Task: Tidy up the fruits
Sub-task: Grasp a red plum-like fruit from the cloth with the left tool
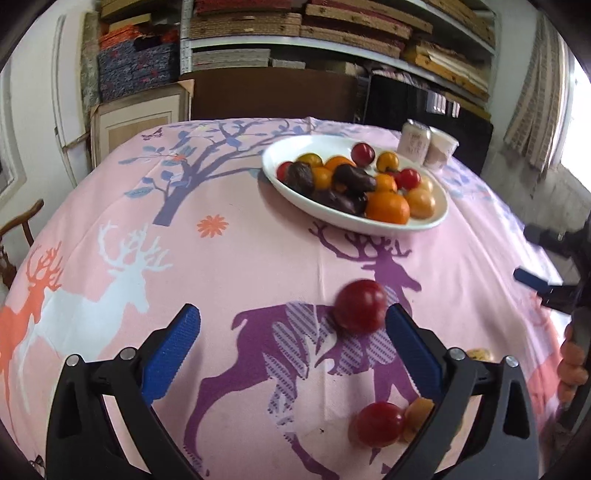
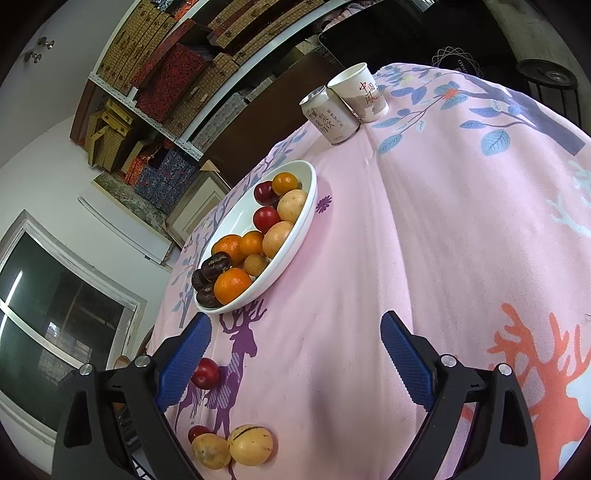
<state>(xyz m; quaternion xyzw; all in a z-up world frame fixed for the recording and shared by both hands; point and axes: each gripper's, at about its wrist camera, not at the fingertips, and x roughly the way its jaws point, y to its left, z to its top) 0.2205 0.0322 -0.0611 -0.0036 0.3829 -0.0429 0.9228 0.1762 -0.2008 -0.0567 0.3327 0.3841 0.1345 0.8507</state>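
Observation:
A white oval plate (image 1: 280,177) holds oranges, red plums, yellow fruits and dark fruits; it also shows in the right wrist view (image 2: 310,206). My left gripper (image 1: 293,326) is open over the pink cloth, with a loose red plum (image 1: 360,304) just inside its right finger. A second red plum (image 1: 380,422) and a yellow fruit (image 1: 417,415) lie nearer. My right gripper (image 2: 295,343) is open and empty; a red plum (image 2: 205,373), another plum (image 2: 197,432) and two yellow fruits (image 2: 251,443) lie to its lower left.
A drink can (image 2: 328,116) and a paper cup (image 2: 364,94) stand behind the plate. The pink deer-print tablecloth (image 1: 221,266) covers the table. Shelves of boxes (image 1: 295,33) stand behind. The other gripper (image 1: 554,284) shows at the right edge.

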